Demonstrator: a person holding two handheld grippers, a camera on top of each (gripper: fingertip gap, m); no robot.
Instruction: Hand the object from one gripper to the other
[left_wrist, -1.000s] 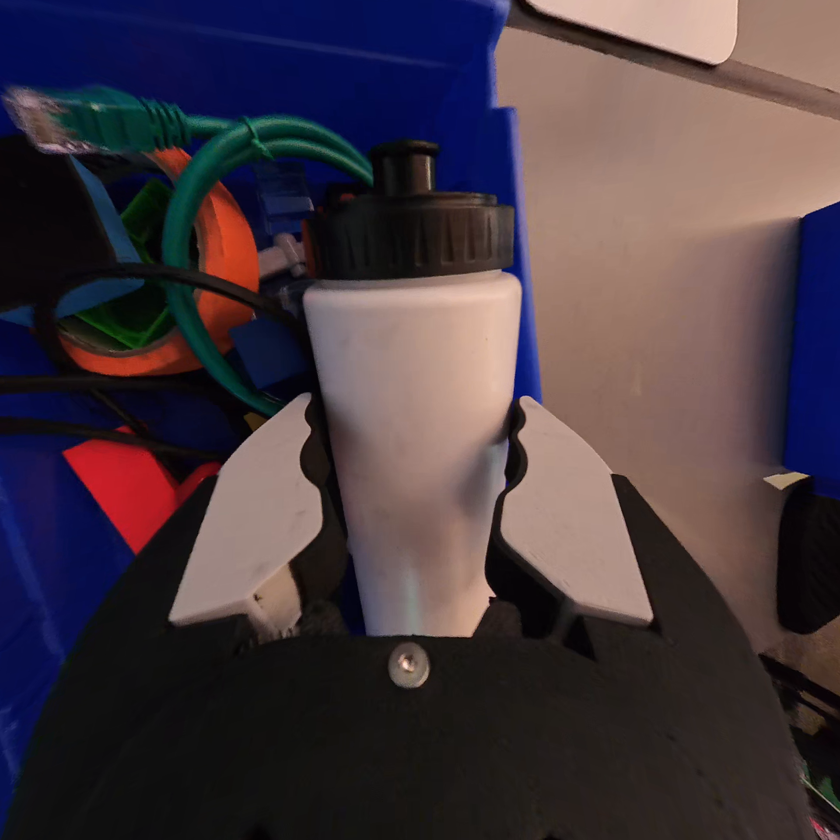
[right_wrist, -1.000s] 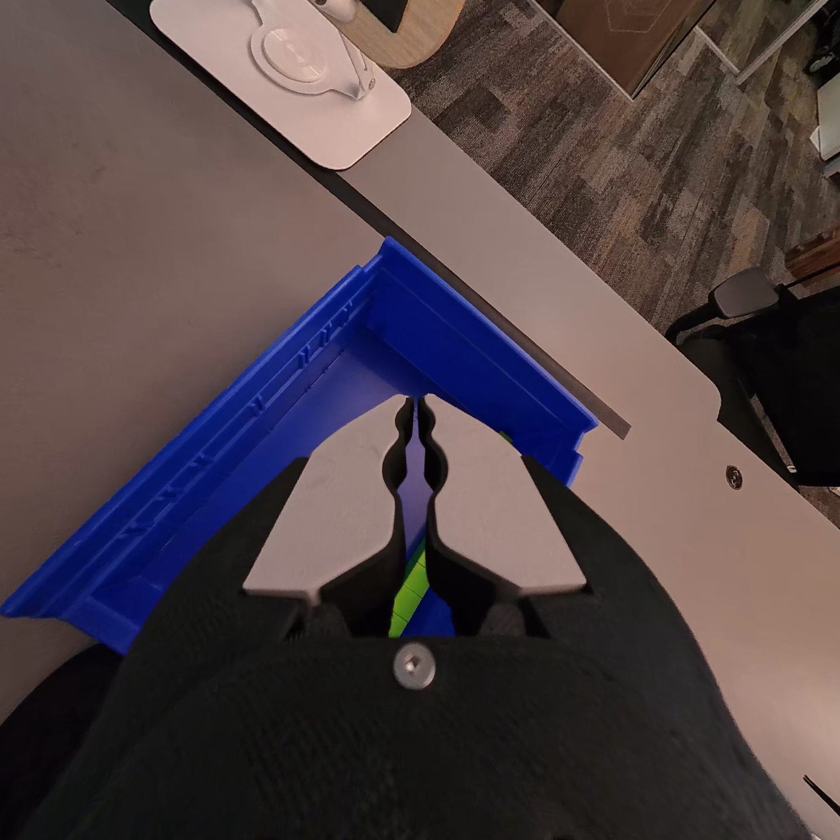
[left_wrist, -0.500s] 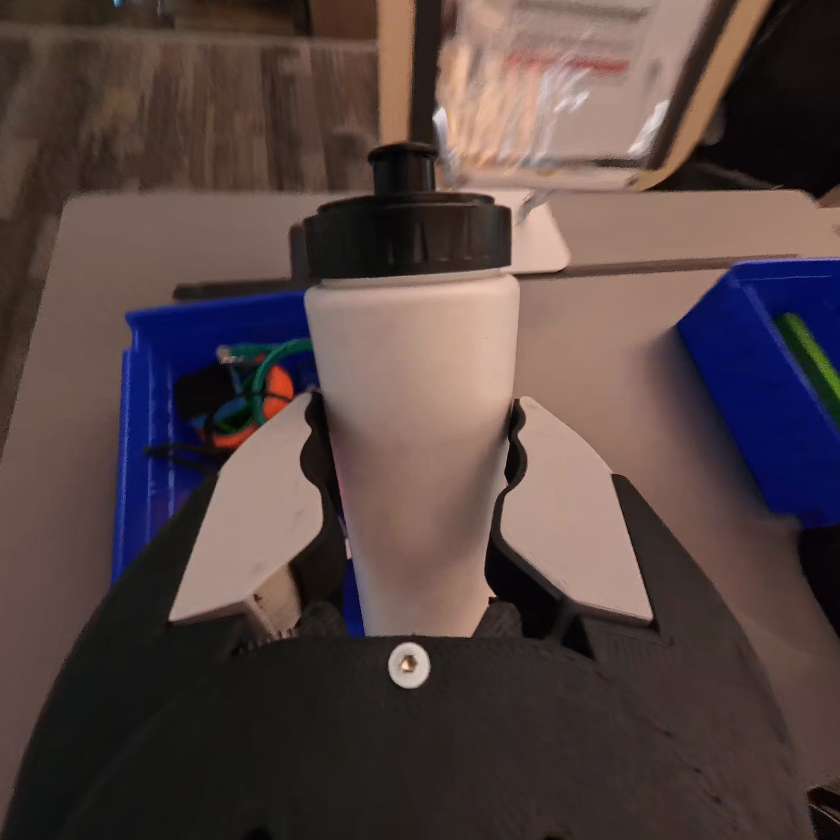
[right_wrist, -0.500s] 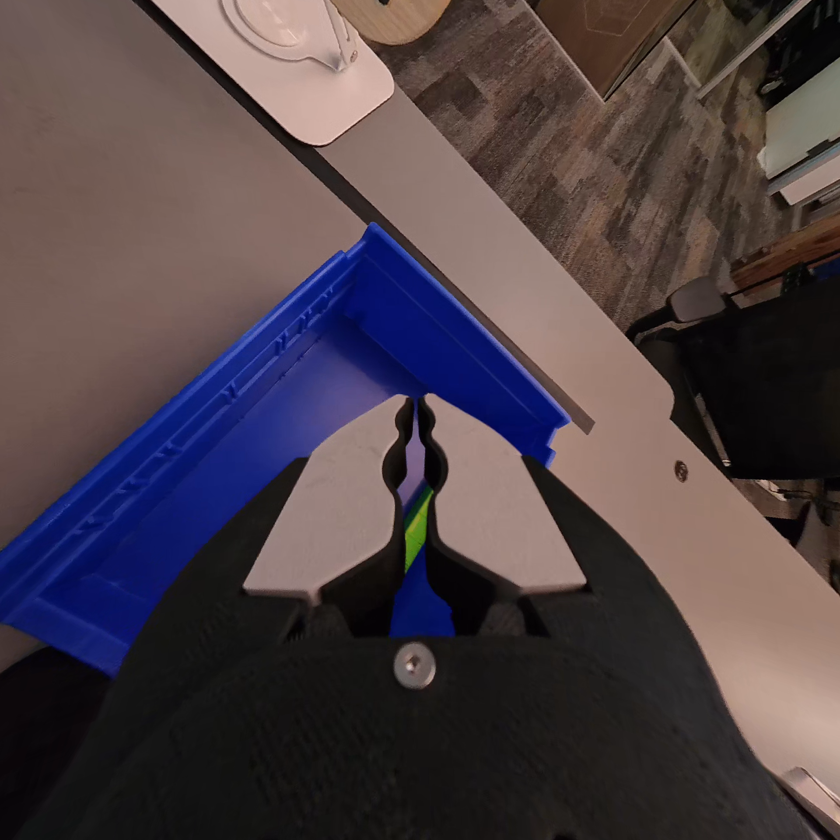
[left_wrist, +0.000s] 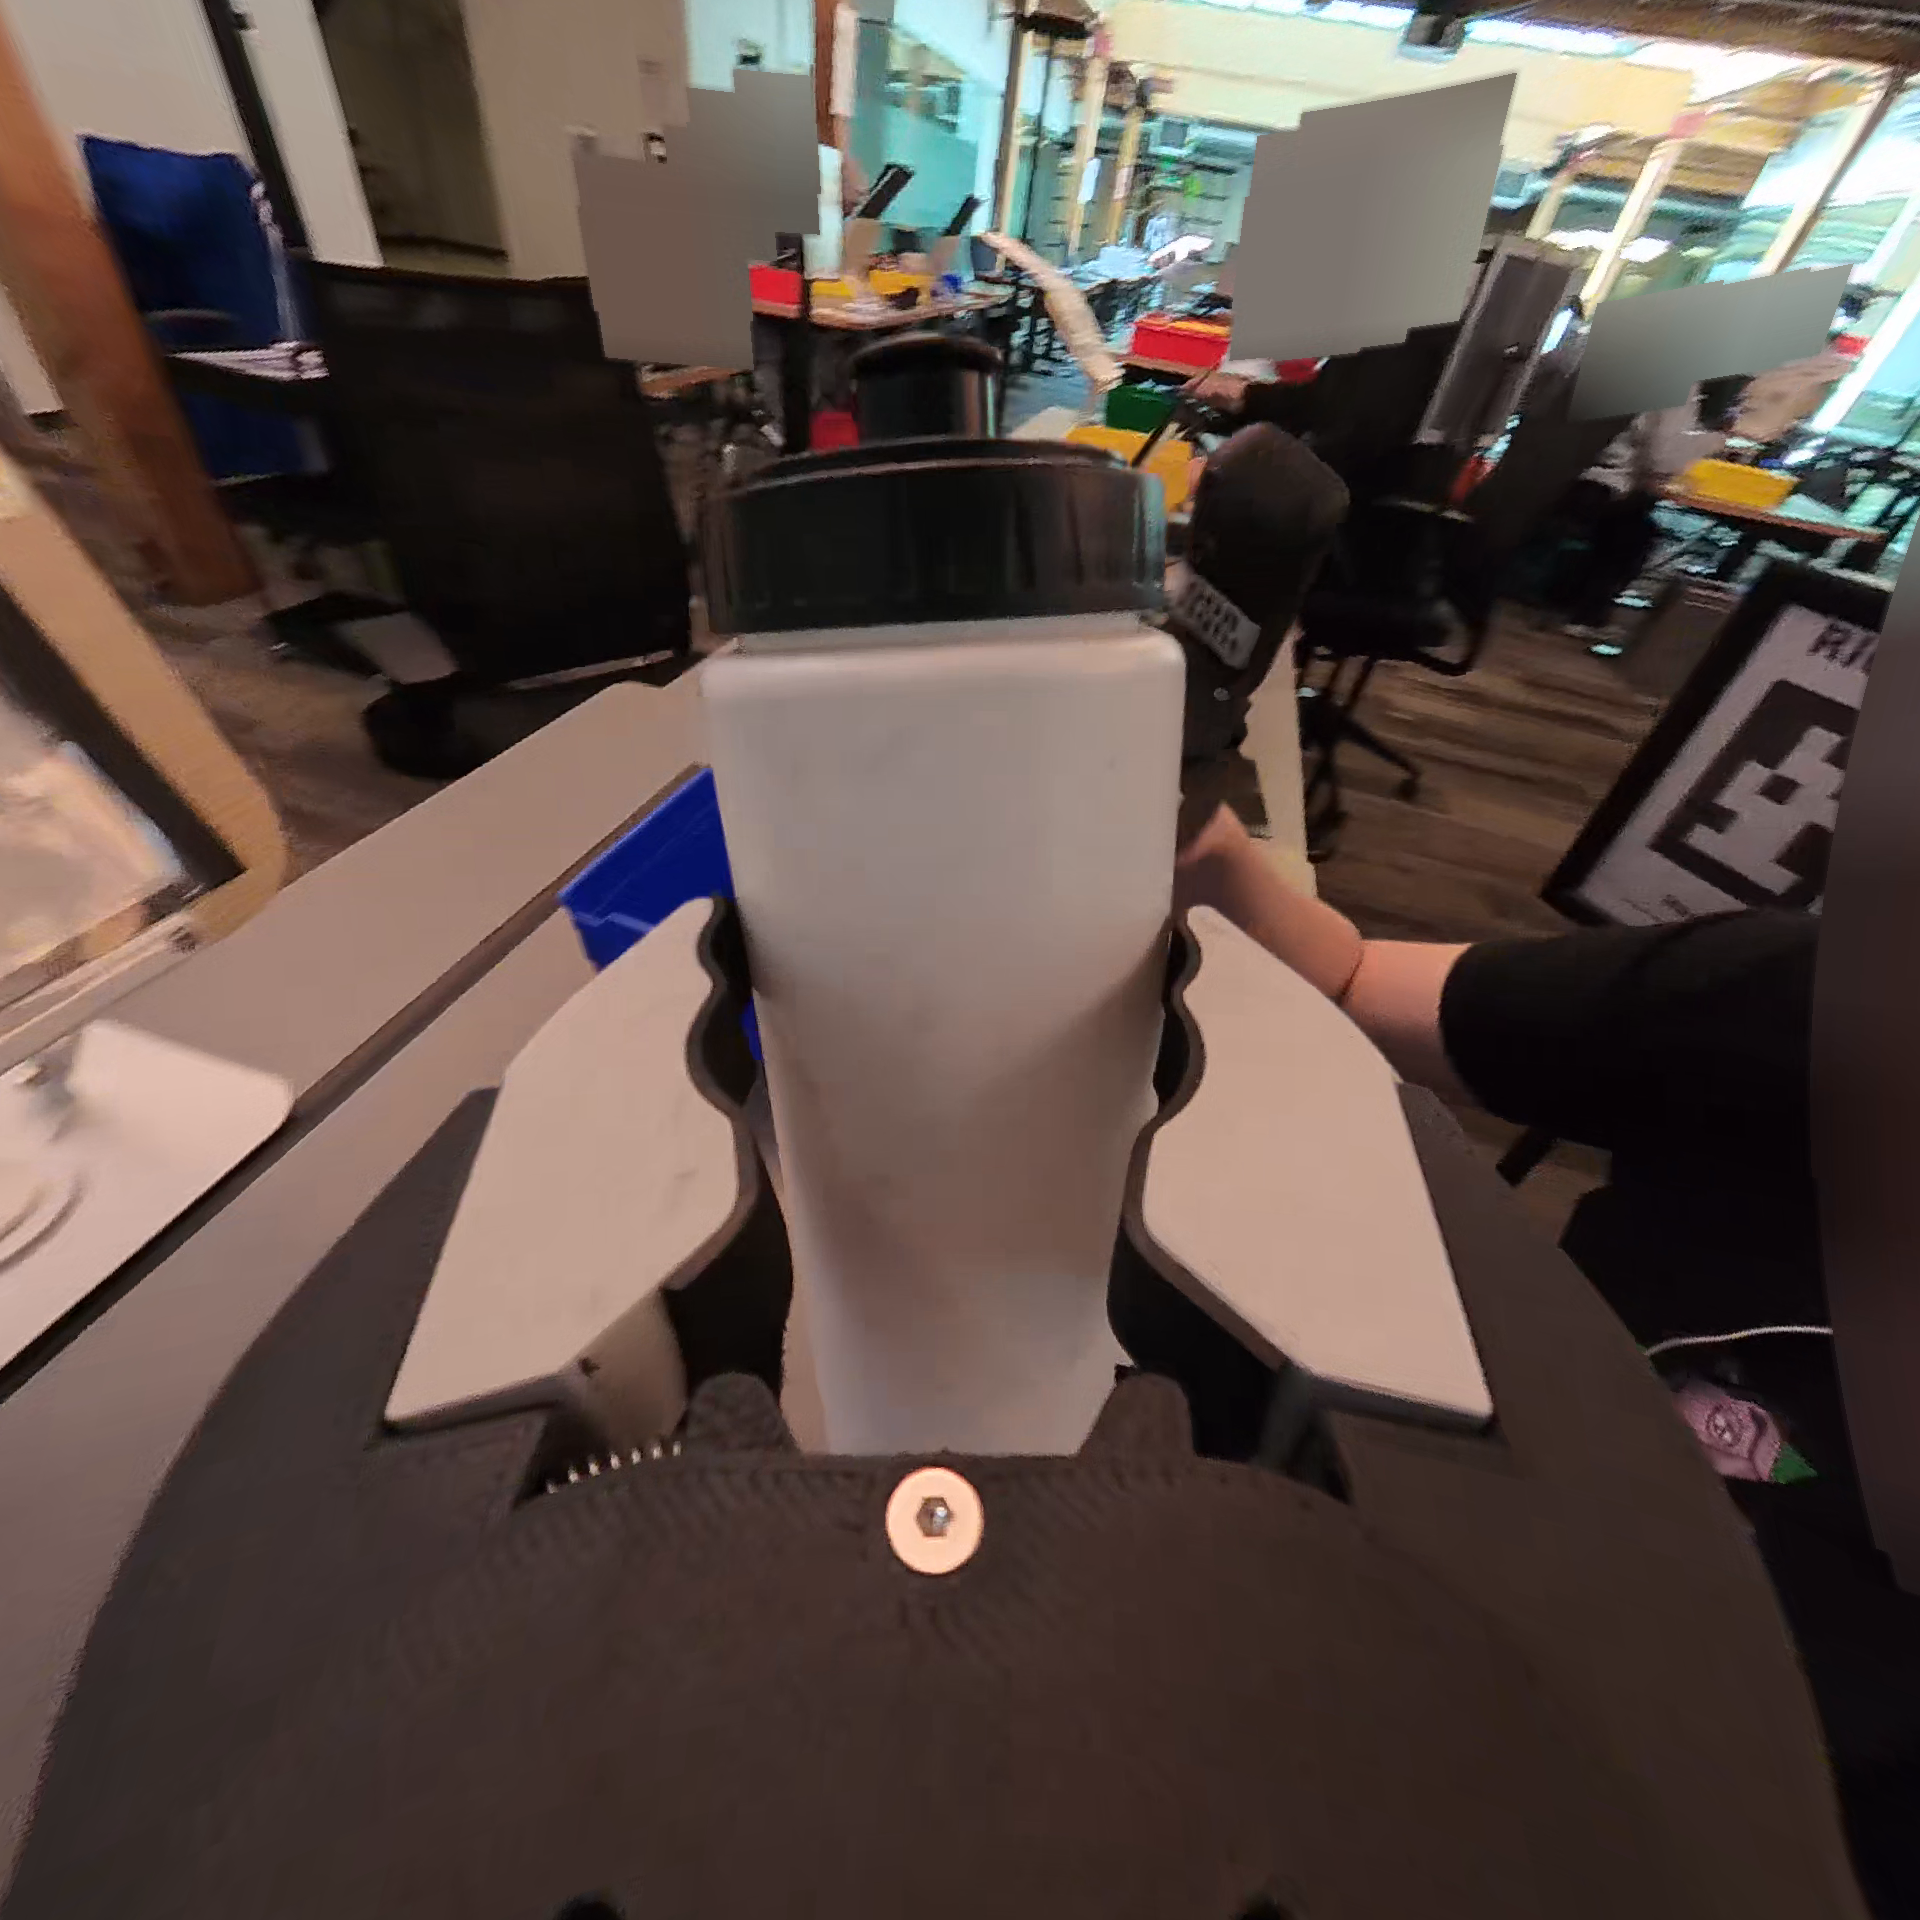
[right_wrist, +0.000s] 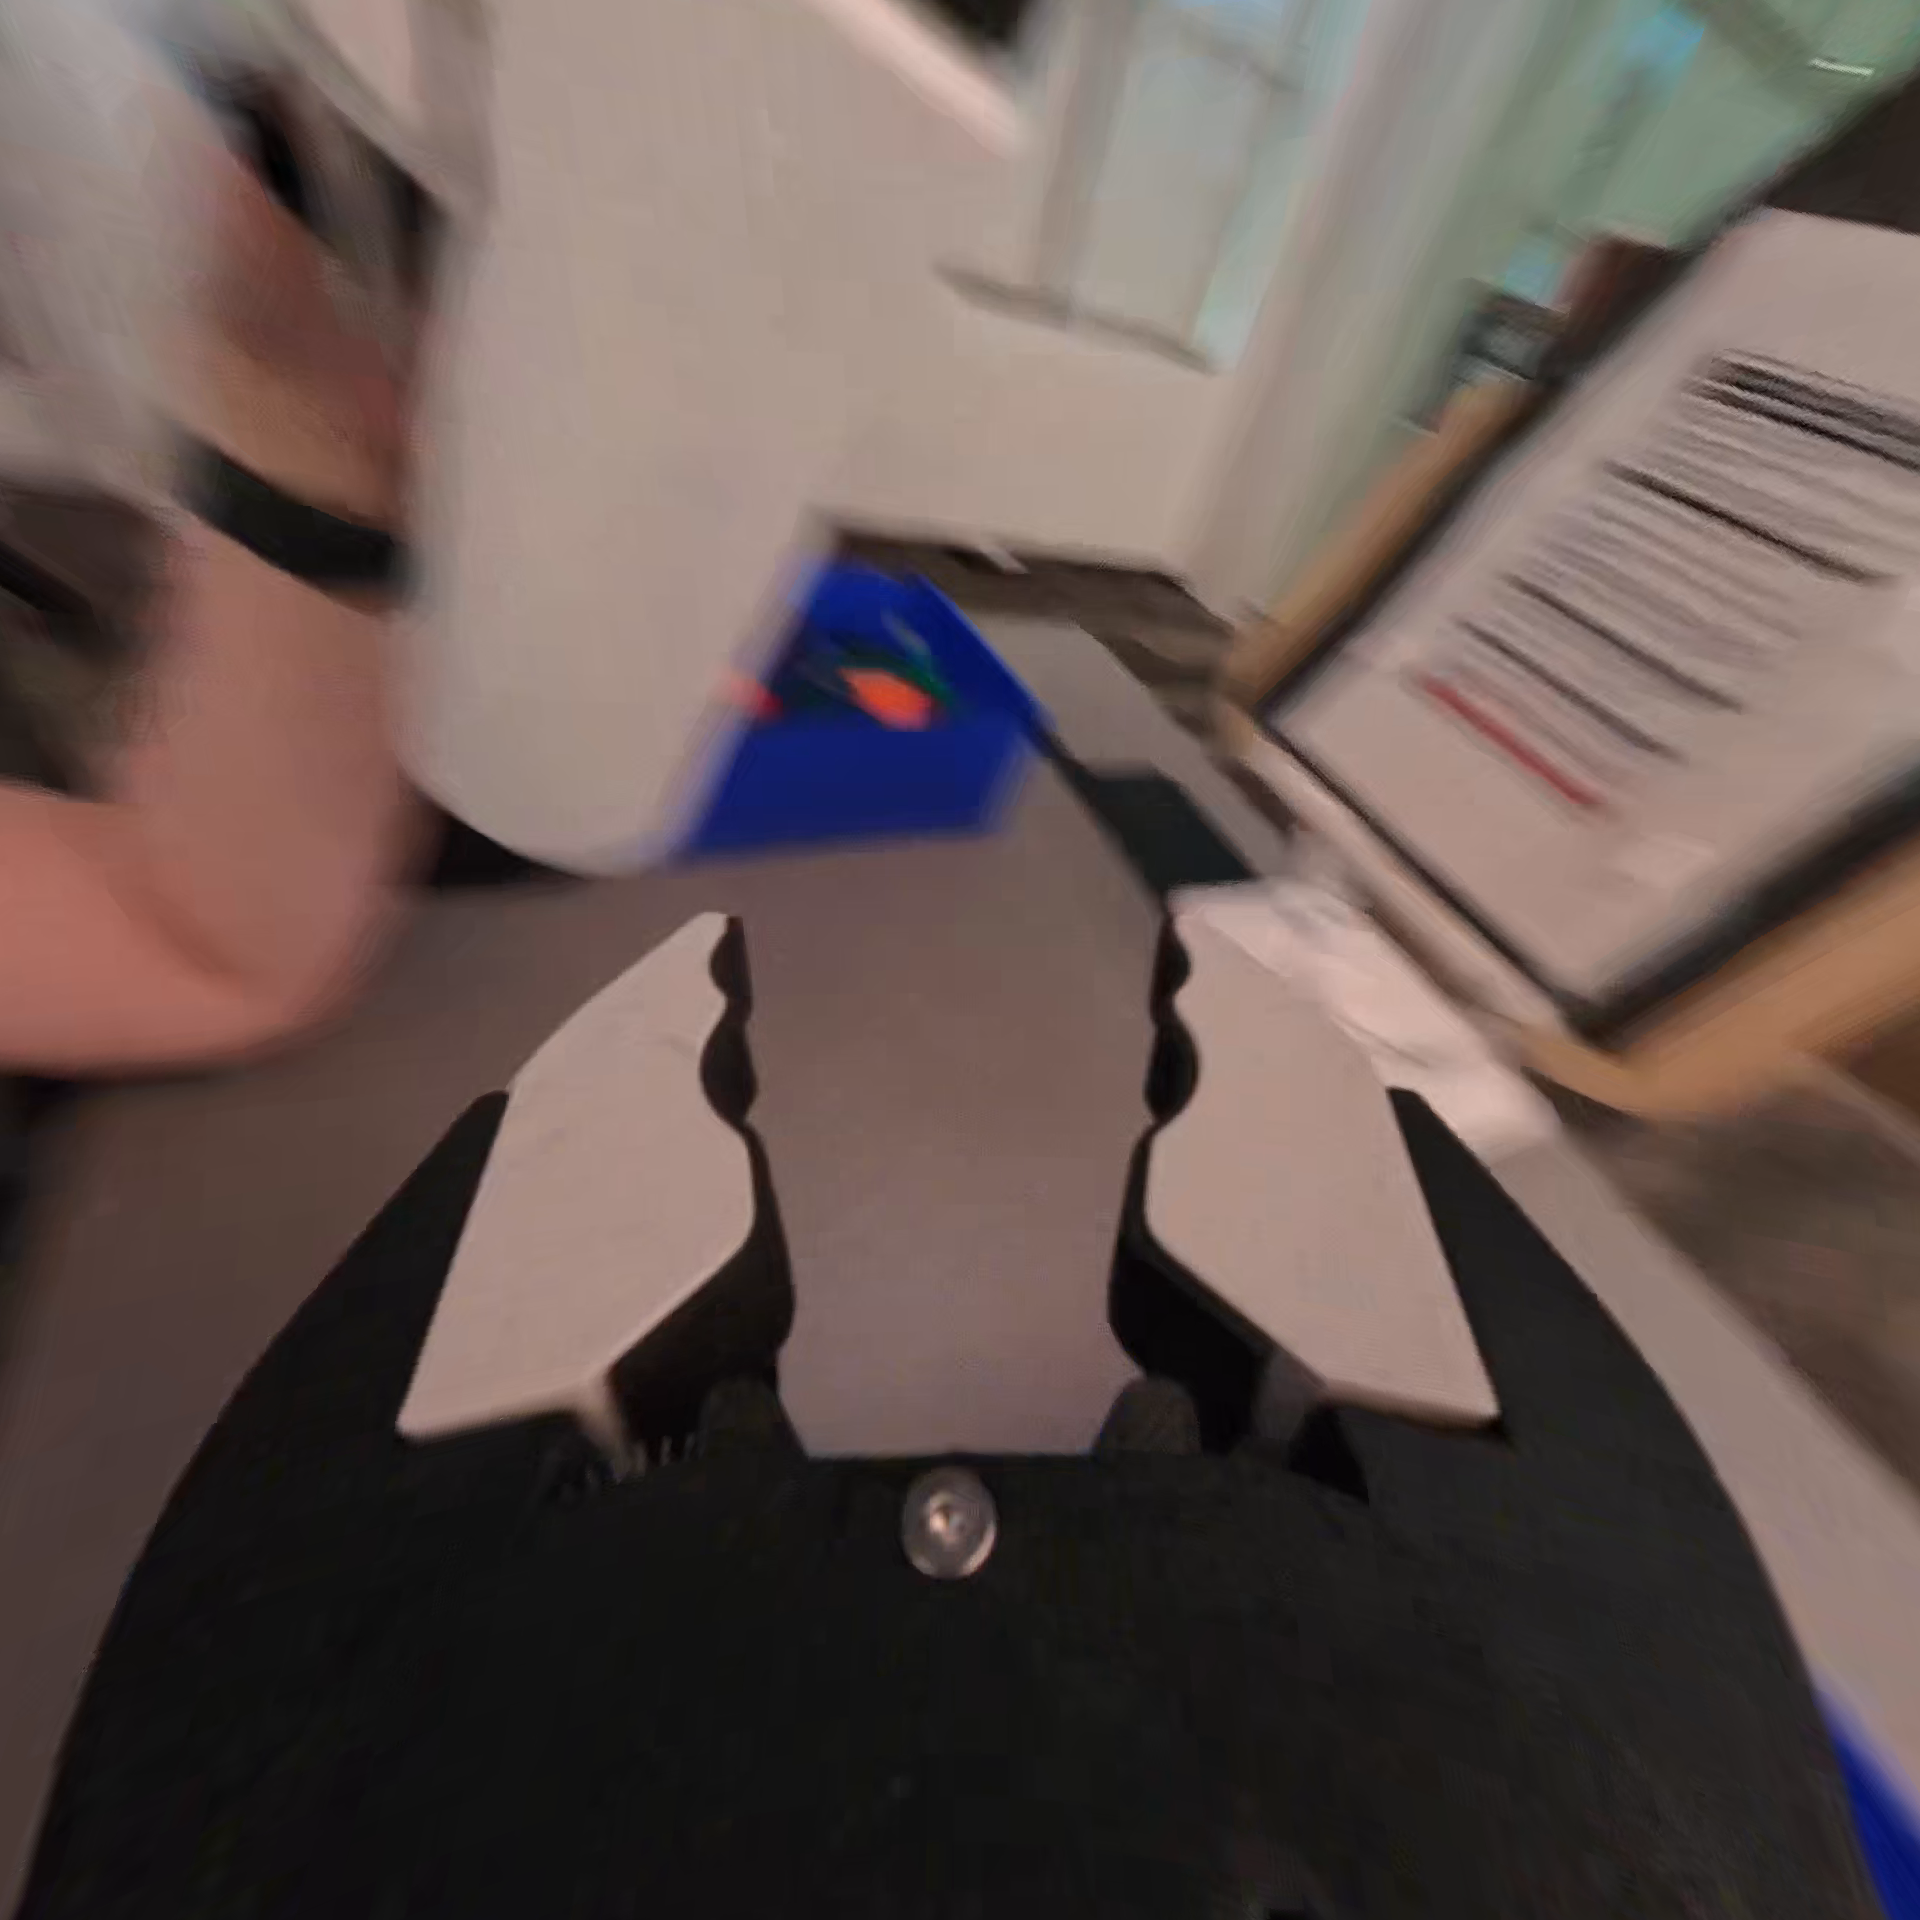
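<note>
Grey tabletop (right_wrist: 914, 1122) fills the space under us, and our right gripper (right_wrist: 951, 1039) hangs over it with its jaws spread wide and nothing between them. Our left gripper (left_wrist: 951, 1029) is clamped on the lower body of the white bottle (left_wrist: 940, 935), which stands upright with its black cap (left_wrist: 935, 540) on top. In the blurred right wrist view we see that bottle up to the left, and beyond it a blue bin (right_wrist: 873, 769) on the table. Farther off sit office desks and chairs.
</note>
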